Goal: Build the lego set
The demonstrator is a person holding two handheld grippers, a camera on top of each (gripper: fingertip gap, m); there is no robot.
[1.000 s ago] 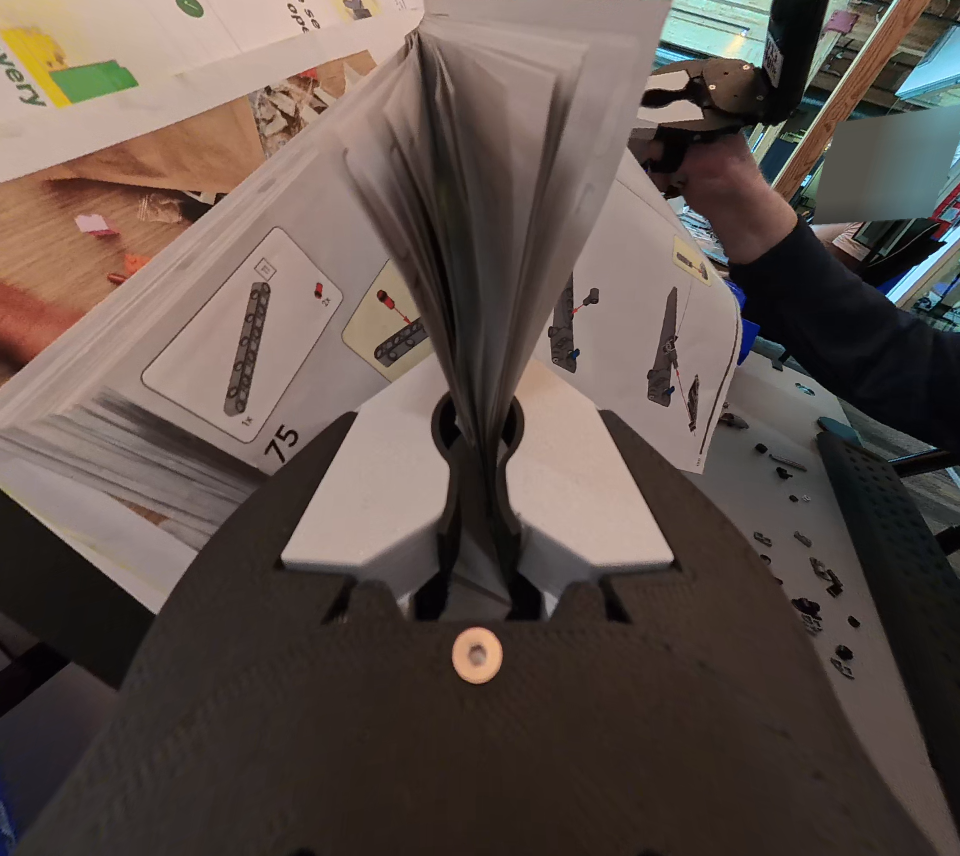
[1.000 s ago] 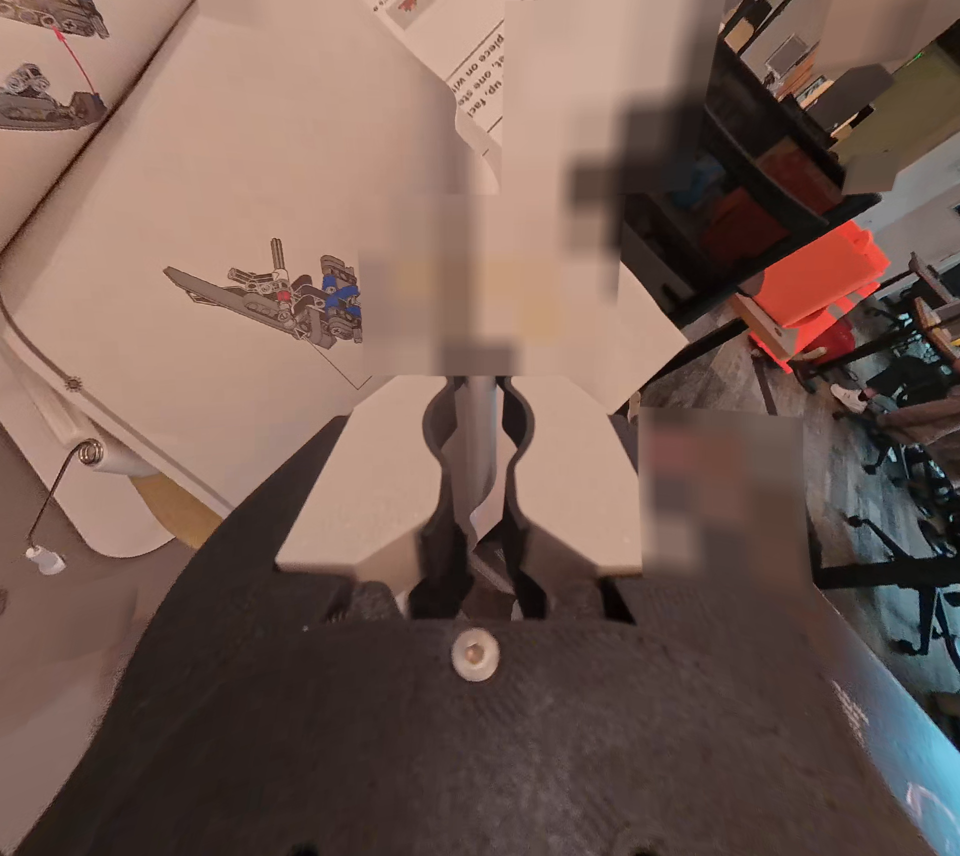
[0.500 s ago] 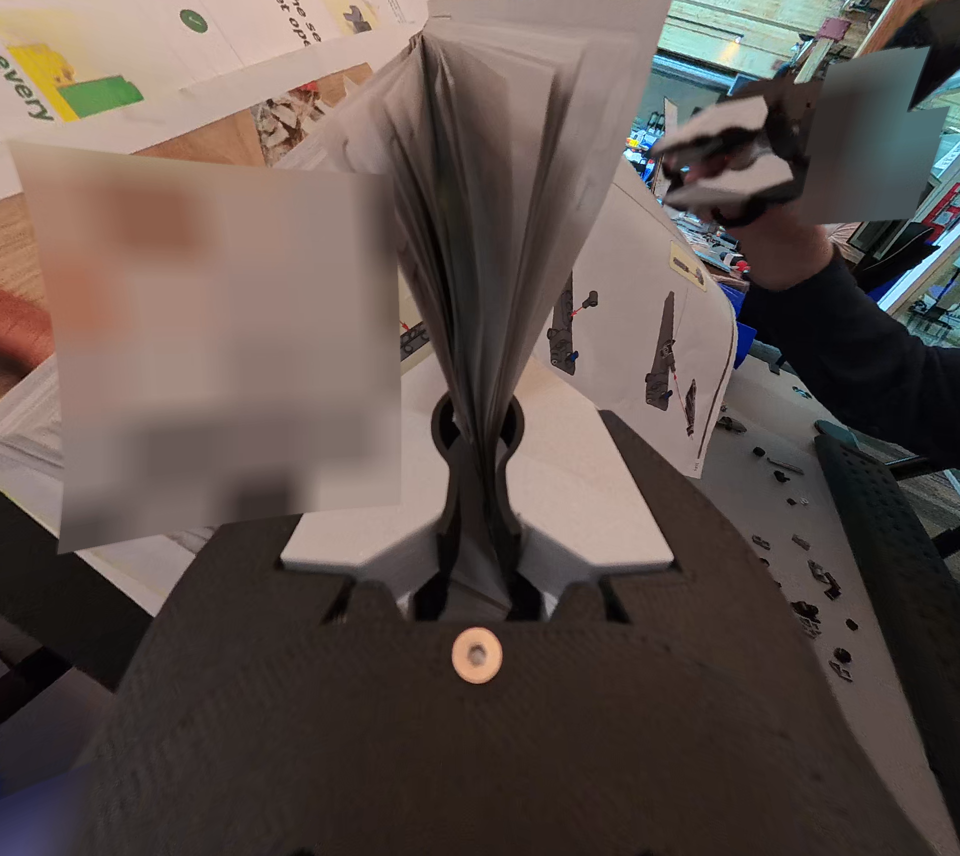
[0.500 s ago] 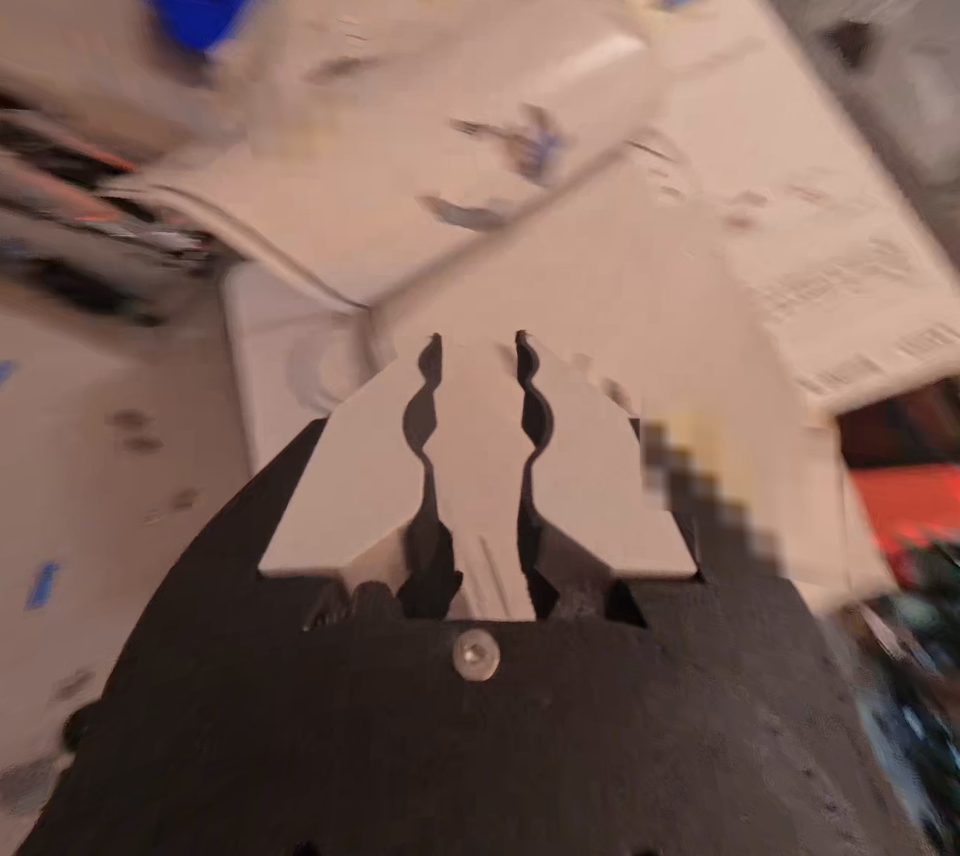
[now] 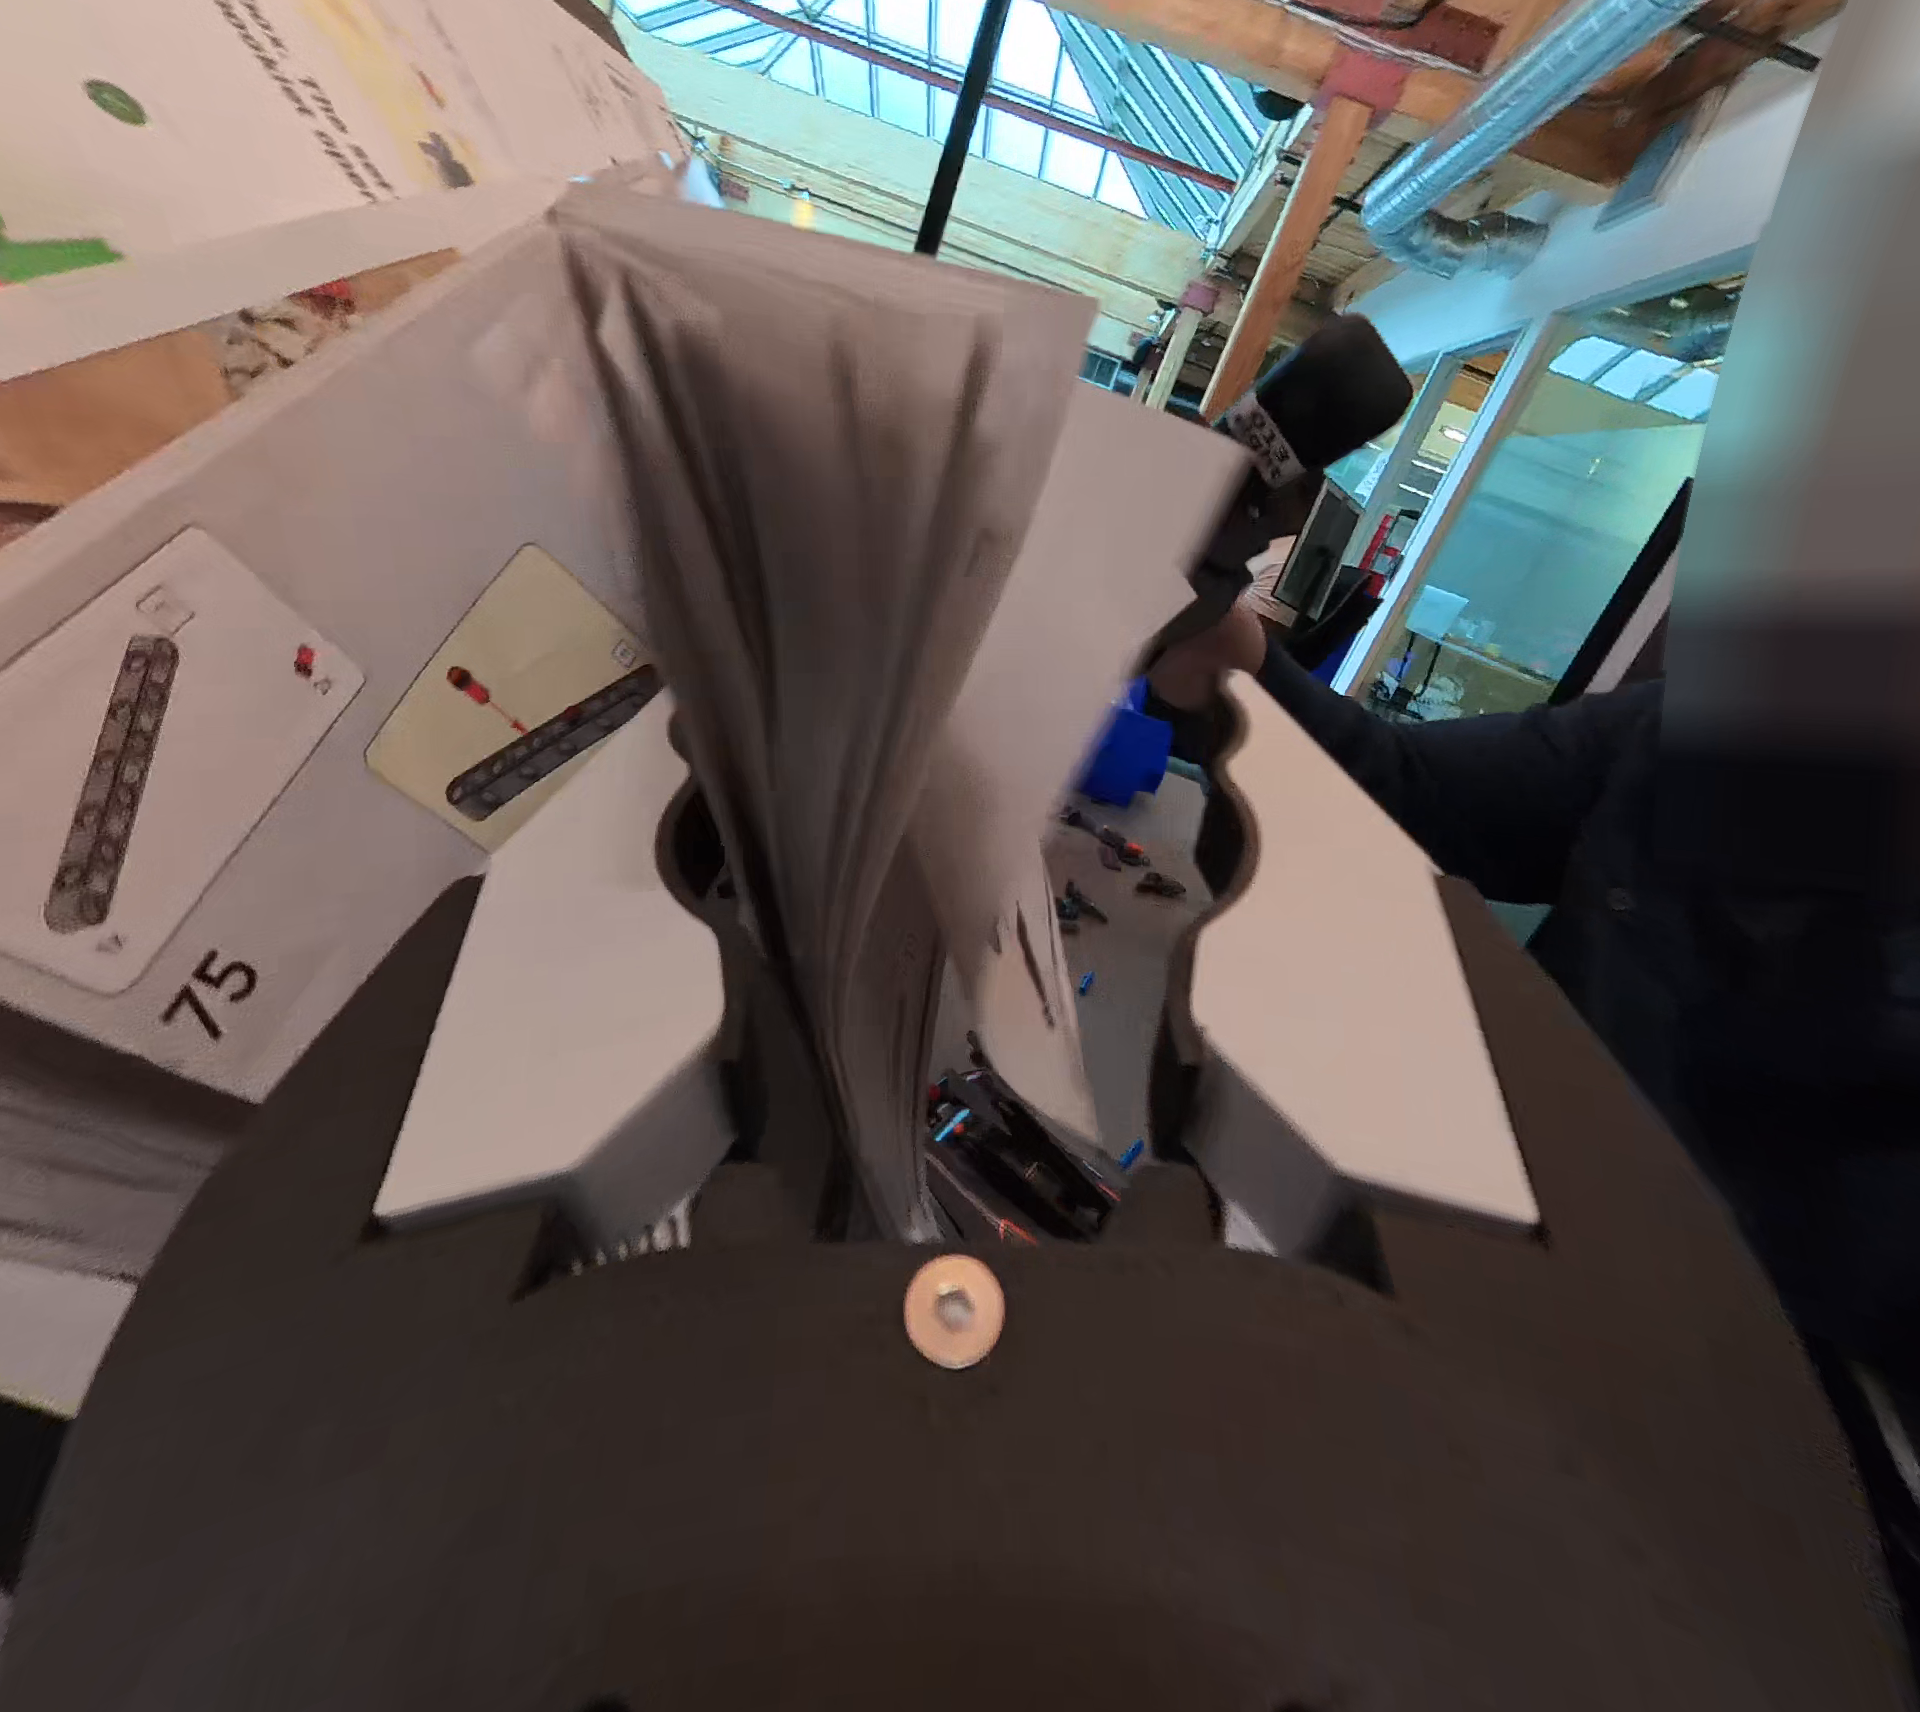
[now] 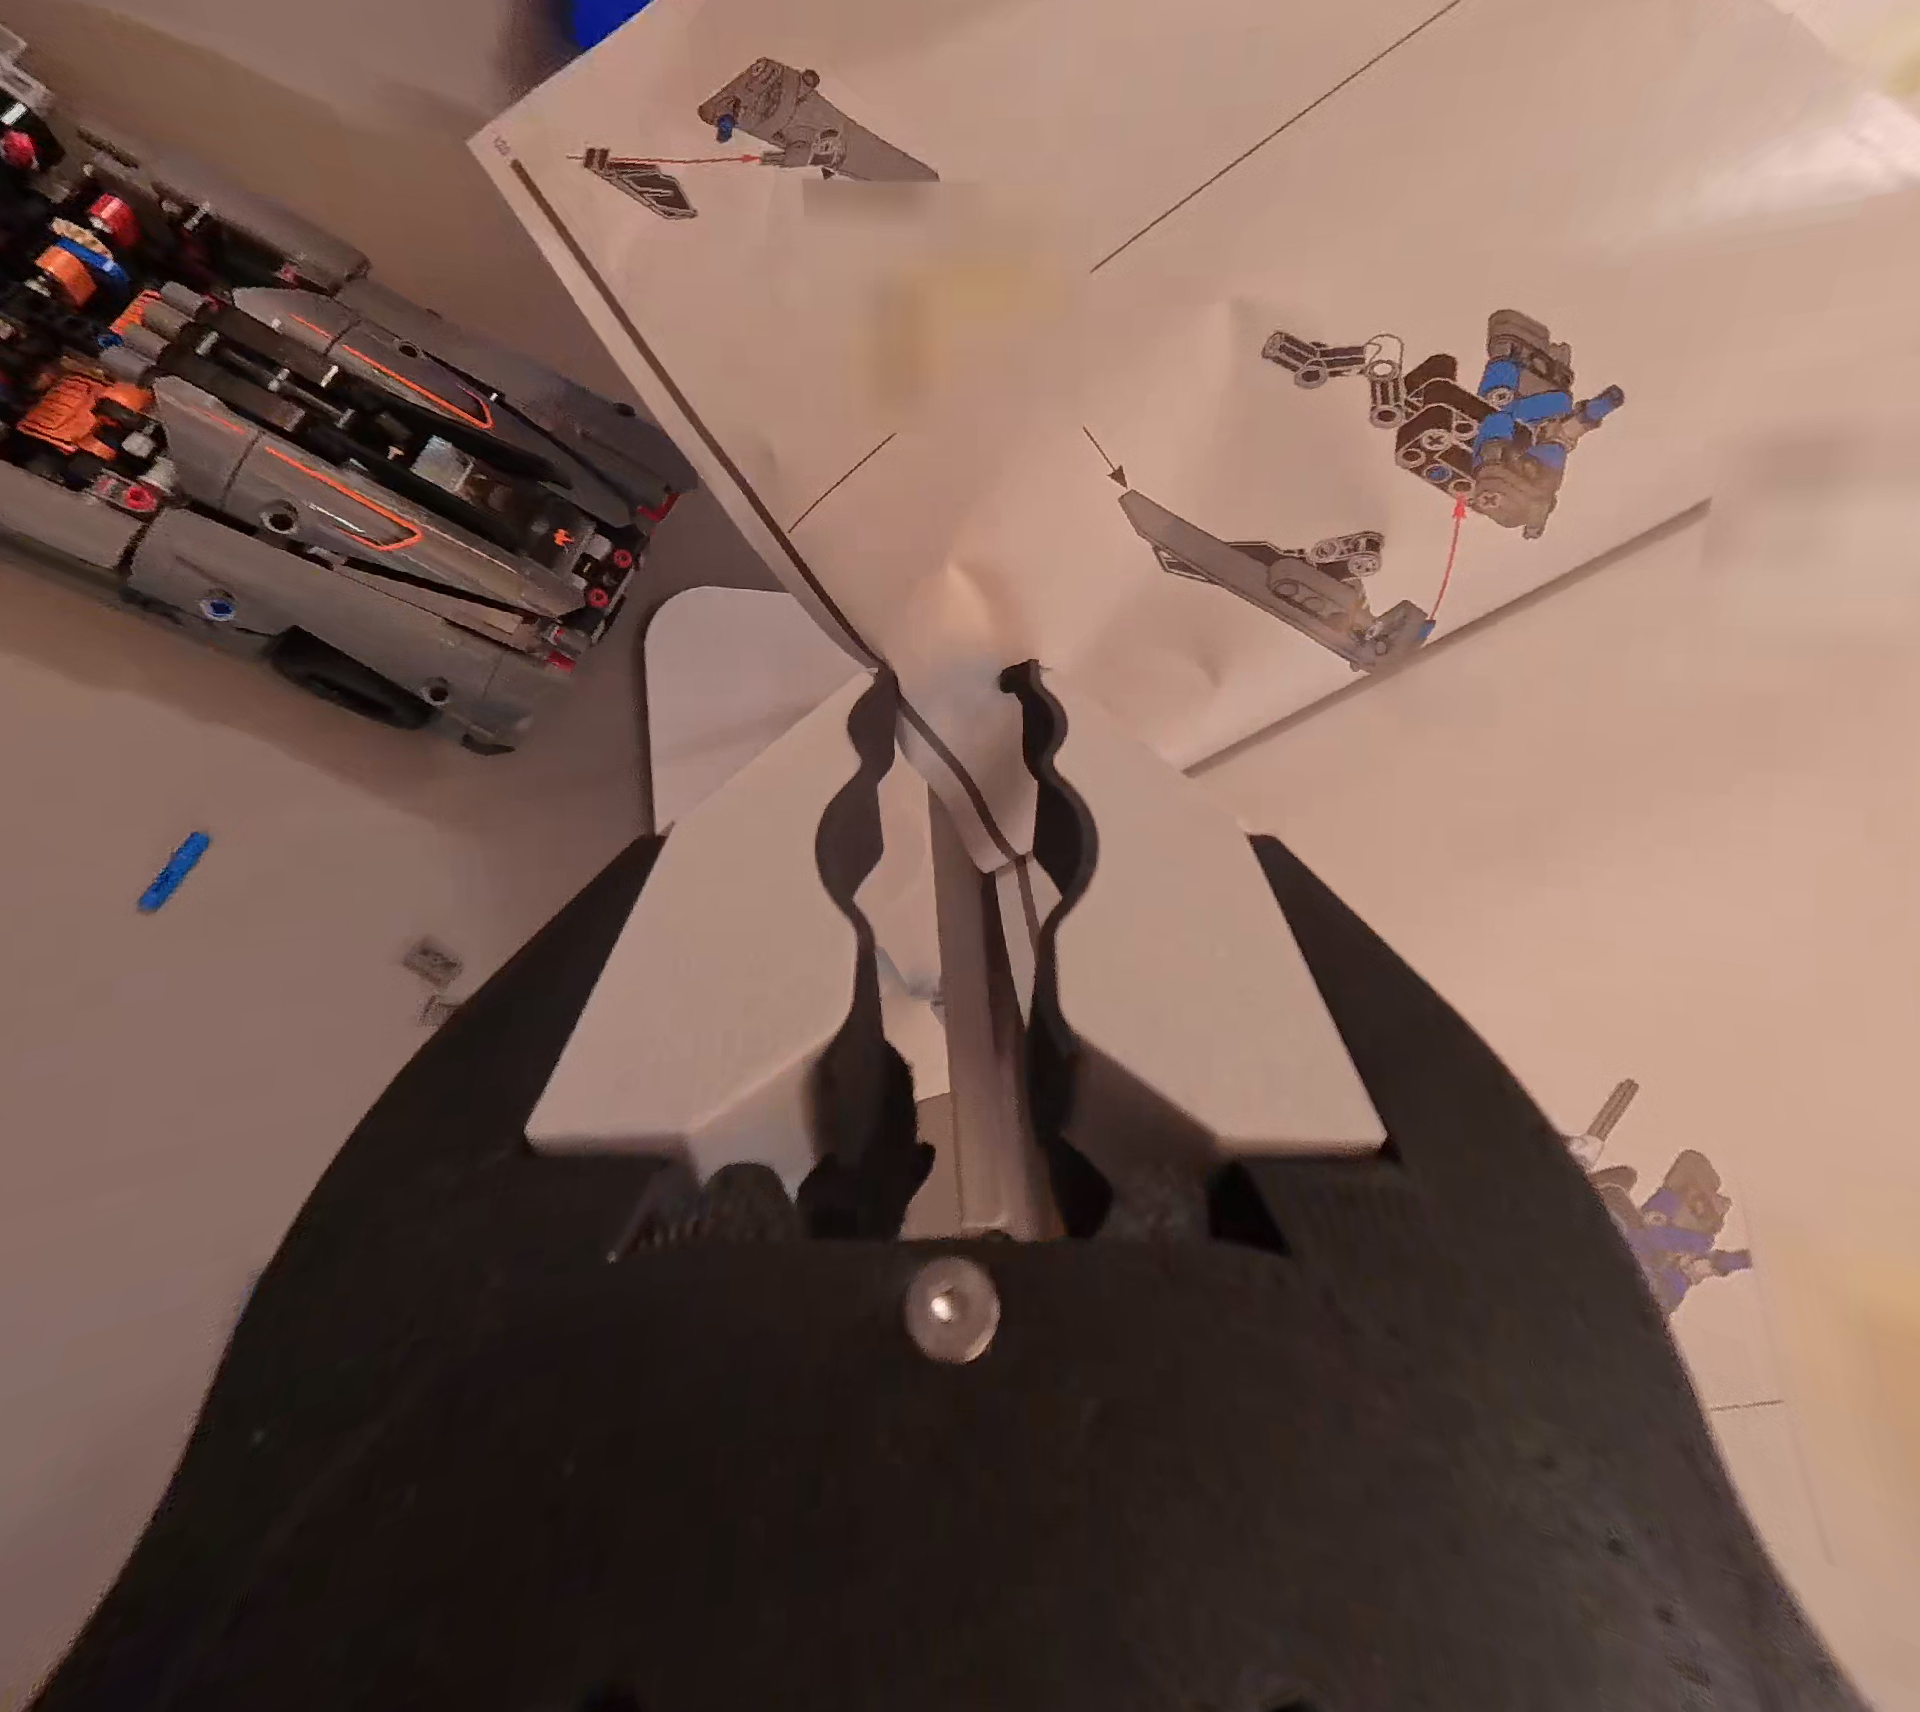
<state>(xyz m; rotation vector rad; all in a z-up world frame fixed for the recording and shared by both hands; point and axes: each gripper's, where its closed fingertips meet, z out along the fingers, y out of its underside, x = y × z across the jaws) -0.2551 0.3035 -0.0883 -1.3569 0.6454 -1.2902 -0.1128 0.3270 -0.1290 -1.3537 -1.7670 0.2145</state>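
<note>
Paper booklet (image 5: 831,623) stood fanned inside the spread left gripper (image 5: 956,841); the right gripper (image 6: 951,696) pinched one page (image 6: 1039,436) beside the car (image 6: 312,457). Turning should go slowly, lest it tear.

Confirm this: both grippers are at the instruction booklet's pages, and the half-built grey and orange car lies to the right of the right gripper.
Wrong side. In the right wrist view the car lies on the table to the left of the right gripper. The rest holds: both it and the left gripper have pages of the instruction booklet between their fingers.
</note>
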